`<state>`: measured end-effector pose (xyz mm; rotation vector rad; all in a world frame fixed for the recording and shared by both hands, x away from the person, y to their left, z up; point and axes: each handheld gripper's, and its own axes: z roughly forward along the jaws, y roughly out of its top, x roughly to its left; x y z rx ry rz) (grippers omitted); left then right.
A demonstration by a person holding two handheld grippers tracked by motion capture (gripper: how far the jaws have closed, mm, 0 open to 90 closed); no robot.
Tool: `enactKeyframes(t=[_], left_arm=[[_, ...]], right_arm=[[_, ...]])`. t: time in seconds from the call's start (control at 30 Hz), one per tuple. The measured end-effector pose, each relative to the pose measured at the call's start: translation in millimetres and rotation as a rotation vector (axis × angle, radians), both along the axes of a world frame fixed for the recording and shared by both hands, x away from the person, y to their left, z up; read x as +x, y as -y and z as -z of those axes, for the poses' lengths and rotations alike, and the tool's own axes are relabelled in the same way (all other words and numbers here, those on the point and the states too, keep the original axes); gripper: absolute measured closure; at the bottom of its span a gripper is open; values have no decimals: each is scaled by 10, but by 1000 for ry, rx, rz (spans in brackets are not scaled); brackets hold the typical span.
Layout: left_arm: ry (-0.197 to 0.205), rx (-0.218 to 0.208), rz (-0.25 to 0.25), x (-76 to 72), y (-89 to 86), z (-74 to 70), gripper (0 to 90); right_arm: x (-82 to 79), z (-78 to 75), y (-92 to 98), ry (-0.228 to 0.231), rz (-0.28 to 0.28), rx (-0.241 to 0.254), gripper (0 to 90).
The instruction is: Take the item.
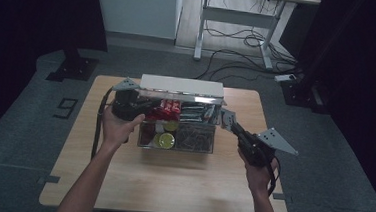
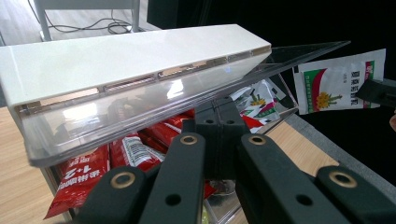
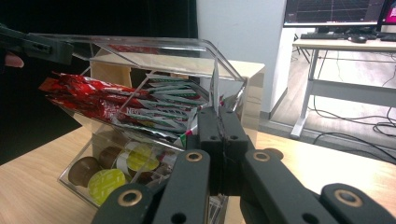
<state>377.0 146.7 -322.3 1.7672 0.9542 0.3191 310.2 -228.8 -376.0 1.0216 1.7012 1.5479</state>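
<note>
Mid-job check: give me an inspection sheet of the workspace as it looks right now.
Surface: wooden table, bare around the box.
Job's things: clear organizer box with its lid raised; red sachets and green-white sachets in the upper part, coffee capsules below; one white-green sachet held outside the box.
Clutter: nothing seen.
Grippers: left hand-held gripper shut, apparently on the lid's clear edge; right hand-held gripper shut on the sachet.
Cables: one trails from the left gripper; loose cables on the floor under the desk.
Surroundings: desk behind the table, monitor on it, dark curtains at the sides.
</note>
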Motion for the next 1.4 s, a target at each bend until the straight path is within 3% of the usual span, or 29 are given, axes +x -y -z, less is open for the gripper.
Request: enactKeyframes(t=[0.67, 1.4], left_arm=[[2, 4, -1, -13, 2, -8, 900], [6, 4, 0, -30, 11, -9, 900]], right_arm=[[-45, 158, 142, -29, 20, 11, 895], [-23, 480, 265, -96, 46, 24, 895]])
